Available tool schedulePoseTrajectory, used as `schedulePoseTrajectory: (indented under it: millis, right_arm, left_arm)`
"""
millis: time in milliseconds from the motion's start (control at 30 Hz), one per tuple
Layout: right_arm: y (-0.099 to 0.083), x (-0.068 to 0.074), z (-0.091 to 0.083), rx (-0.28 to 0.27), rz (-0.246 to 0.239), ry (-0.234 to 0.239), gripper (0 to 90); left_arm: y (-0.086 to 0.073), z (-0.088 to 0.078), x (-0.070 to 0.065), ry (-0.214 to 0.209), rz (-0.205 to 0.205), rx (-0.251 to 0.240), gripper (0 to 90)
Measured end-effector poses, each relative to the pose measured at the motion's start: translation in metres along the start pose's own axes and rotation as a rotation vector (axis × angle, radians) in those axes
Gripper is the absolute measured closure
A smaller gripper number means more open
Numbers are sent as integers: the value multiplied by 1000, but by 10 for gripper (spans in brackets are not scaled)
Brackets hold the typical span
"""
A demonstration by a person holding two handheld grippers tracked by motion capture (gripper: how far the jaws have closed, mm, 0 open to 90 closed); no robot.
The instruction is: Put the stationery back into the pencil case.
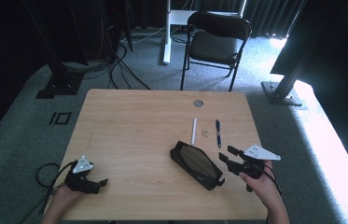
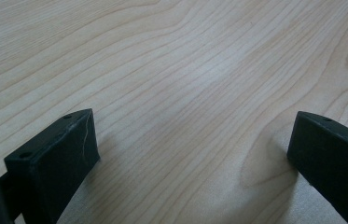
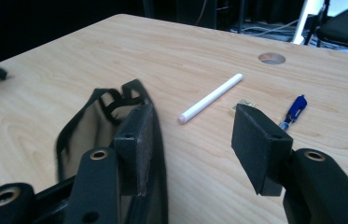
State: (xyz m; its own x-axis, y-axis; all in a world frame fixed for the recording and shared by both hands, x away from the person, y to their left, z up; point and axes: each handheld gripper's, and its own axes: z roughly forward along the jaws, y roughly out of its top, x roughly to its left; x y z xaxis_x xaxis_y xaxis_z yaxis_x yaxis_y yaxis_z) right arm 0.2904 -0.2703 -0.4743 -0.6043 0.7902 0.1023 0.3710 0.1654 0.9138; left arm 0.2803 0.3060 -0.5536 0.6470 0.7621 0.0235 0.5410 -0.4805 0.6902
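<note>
A black zip pouch (image 1: 197, 164) lies slantwise on the wooden table (image 1: 134, 121), its mouth gaping. My right gripper (image 1: 226, 155) hovers just right of the pouch, jaws open with nothing between them. In the right gripper view the pouch (image 3: 92, 126) sits behind the left jaw of that gripper (image 3: 195, 144). Beyond it lie a white stick (image 3: 211, 98), a small tan piece (image 3: 244, 101) and a blue pen (image 3: 295, 109). My left gripper (image 1: 98, 183) rests near the table's front left corner, open over bare wood (image 2: 192, 144).
The white stick (image 1: 193, 130), the tan piece (image 1: 205, 132) and the pen (image 1: 218, 133) lie side by side behind the pouch. A round cable hole (image 1: 198, 103) is near the far edge. A folding chair (image 1: 216, 42) stands beyond the table.
</note>
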Motion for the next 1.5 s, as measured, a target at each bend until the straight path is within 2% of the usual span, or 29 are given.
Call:
schedulePoseTrajectory:
  millis: [100,167,233,433,633,833,933,1100,1233,1500]
  right_arm:
    - [2,-5,9,10,18,-21,494]
    - [4,-9,16,17,20,-63,494]
    - [5,-12,20,17,37,-79,493]
    - [4,-26,38,22,83,-187,489]
    - [4,-40,58,51,122,-240,481]
    - [5,-51,76,82,161,-282,481]
    - [7,-55,85,103,158,-308,486]
    - [7,-62,103,142,167,-324,488]
    - [6,-64,114,147,198,-333,512]
    - [0,-68,134,211,200,-382,545]
  left_arm:
    - [0,0,0,-1,-3,0,20]
    - [0,0,0,-1,-4,0,20]
    - [0,0,0,-1,-3,0,20]
    - [0,0,0,0,-2,0,20]
    - [0,0,0,0,-2,0,20]
    - [0,0,0,0,-2,0,20]
    - [0,0,0,0,-2,0,20]
    - [0,0,0,0,-2,0,20]
    - [0,0,0,0,-2,0,20]
    - [0,0,0,0,-4,-1,20]
